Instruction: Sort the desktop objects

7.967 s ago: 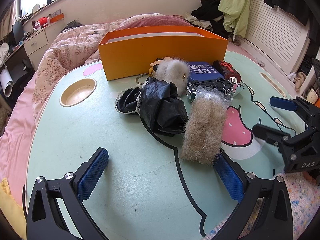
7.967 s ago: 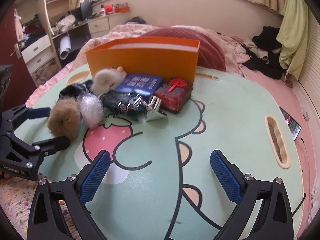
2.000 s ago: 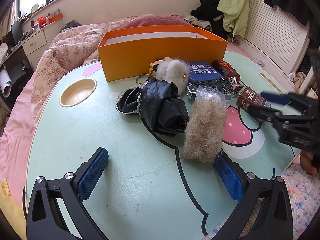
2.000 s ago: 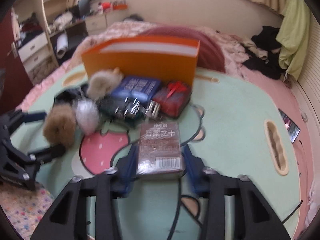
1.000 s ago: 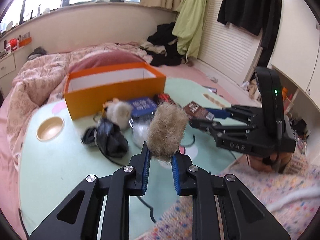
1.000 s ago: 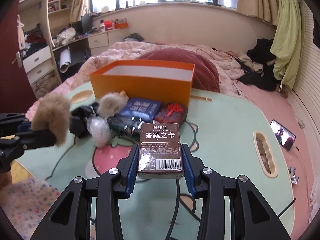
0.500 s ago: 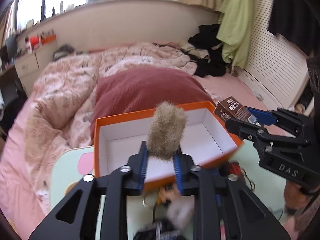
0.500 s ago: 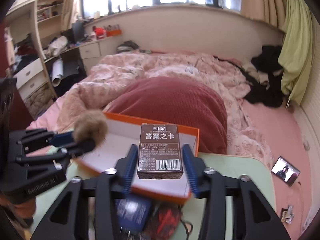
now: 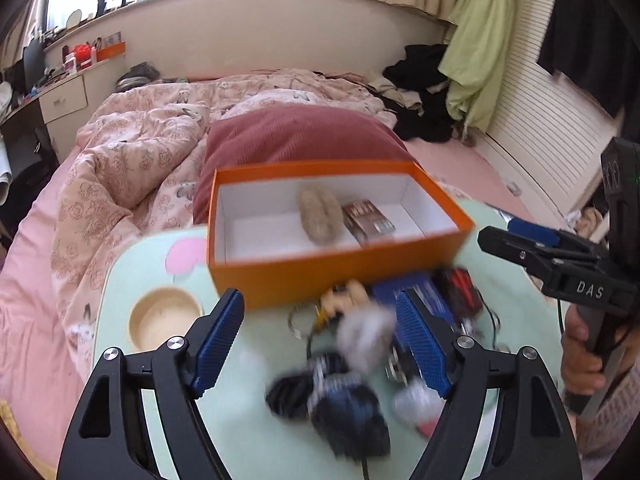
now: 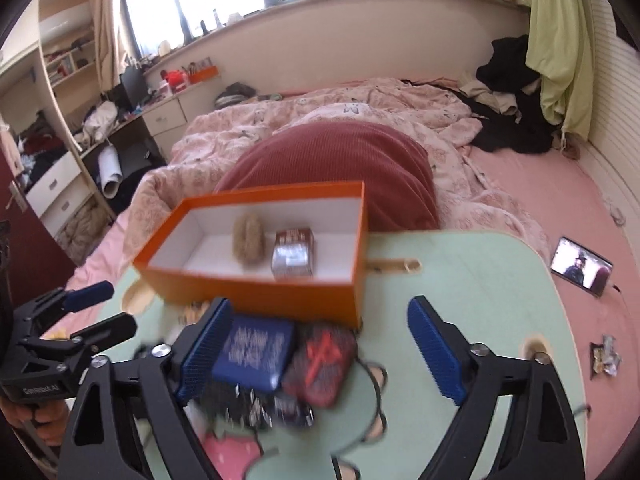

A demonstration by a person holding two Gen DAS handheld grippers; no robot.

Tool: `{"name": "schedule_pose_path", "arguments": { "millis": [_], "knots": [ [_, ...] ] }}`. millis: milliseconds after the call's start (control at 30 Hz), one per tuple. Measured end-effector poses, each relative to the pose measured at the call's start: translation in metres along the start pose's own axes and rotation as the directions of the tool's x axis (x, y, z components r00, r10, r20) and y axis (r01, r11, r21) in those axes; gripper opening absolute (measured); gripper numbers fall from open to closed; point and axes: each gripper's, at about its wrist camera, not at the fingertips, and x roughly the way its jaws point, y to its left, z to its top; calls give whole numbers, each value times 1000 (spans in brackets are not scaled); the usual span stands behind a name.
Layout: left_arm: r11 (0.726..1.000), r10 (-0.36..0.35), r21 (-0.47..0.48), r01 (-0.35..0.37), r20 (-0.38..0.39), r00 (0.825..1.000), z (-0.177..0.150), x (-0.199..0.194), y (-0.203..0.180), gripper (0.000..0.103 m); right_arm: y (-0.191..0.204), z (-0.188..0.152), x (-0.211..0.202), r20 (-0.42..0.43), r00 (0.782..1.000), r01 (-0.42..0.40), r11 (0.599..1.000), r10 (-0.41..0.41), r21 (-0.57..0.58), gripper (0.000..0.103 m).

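An orange box (image 9: 340,268) (image 10: 256,296) stands at the far edge of the mint-green table (image 9: 132,272). Inside it lie a tan furry pouch (image 9: 320,216) (image 10: 248,240) and a brown card box (image 9: 368,220) (image 10: 294,254), side by side. My left gripper (image 9: 320,338) hangs over the table in front of the box, its jaws opening with nothing between them. My right gripper (image 10: 320,348) is likewise opening and empty, above a blue case (image 10: 252,352) and a red pouch (image 10: 320,364). Each gripper shows at the edge of the other's view.
Blurred clutter lies on the table near the box: a black pouch (image 9: 340,412), a white fluffy ball (image 9: 364,336), a keyring toy (image 9: 344,300). A round cup recess (image 9: 164,320) sits at the table's left. A bed with a maroon pillow (image 9: 296,140) lies behind; a phone (image 10: 580,268) rests on it.
Both grippers let go: the furry pouch and the card box now lie in the orange box. Both jaws have spread wide and both grippers have drawn back over the table.
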Motion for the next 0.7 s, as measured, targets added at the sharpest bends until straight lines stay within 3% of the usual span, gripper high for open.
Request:
{"name": "schedule_pose_path", "arguments": {
  "millis": [167, 300, 367, 500, 600, 700],
  "knots": [
    [994, -26, 102, 33, -67, 997, -60, -21, -25, 79, 9, -49, -28, -8, 998, 64, 994, -65, -91, 96],
    [987, 99, 132, -88, -78, 992, -98, -22, -32, 79, 13, -81, -33, -40, 996, 75, 989, -81, -129, 96],
    [983, 130, 139, -119, -72, 989, -105, -18, -35, 79, 15, -95, -30, -53, 994, 86, 984, -95, -156, 96],
    [985, 85, 159, -74, -62, 994, -111, -8, -41, 103, 21, -113, -9, -116, 987, 82, 974, -108, -213, 99],
    [994, 32, 107, -23, -84, 996, -108, -3, -28, 103, 14, -114, -1, -149, 987, 30, 984, -57, -178, 103],
    [995, 56, 81, -51, -69, 996, -109, -3, -22, 103, 14, -115, 0, -136, 989, 35, 983, -60, -180, 103]
  ]
}}
